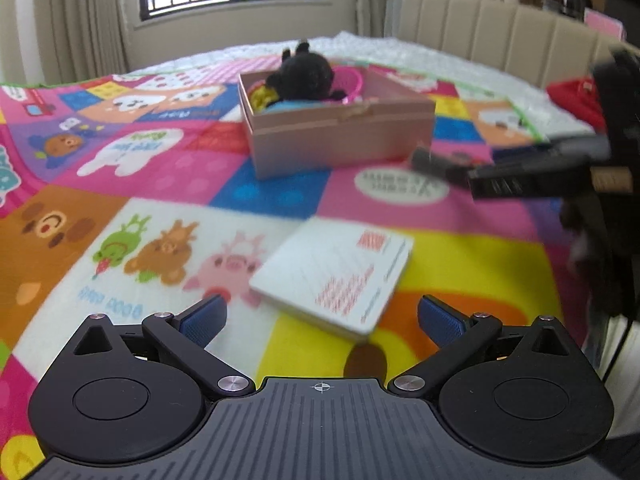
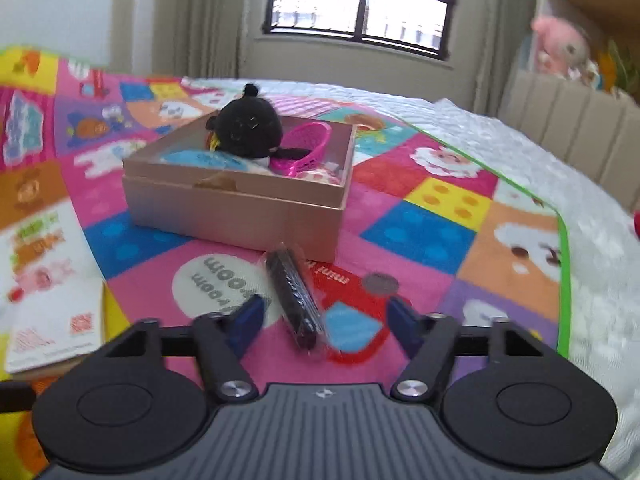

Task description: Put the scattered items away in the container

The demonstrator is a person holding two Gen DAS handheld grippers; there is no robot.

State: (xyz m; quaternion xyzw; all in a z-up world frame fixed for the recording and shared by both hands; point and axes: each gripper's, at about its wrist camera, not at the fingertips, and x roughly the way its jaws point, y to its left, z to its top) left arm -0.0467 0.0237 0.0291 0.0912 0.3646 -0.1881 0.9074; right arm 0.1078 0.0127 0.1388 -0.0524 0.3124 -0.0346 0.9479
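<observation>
A pink cardboard box [image 2: 240, 216] stands open on the colourful play mat. It holds a black plush toy [image 2: 244, 128], a magenta basket [image 2: 308, 146] and other small items. In front of the box lies a black ridged bar in a clear wrapper [image 2: 296, 300]. My right gripper [image 2: 326, 320] is open around the bar's near end, and its blue pads do not touch it. A flat white card box with red print [image 1: 336, 276] lies on the mat just ahead of my left gripper [image 1: 322, 320], which is open and empty. The pink box [image 1: 340, 136] is farther back in the left wrist view.
A white quilt [image 2: 520, 152] covers the bed beyond the mat's green edge. A beige padded headboard [image 1: 500, 36] with plush toys behind it runs along the right. A red object [image 1: 572, 100] lies on the quilt. The window wall is behind the bed.
</observation>
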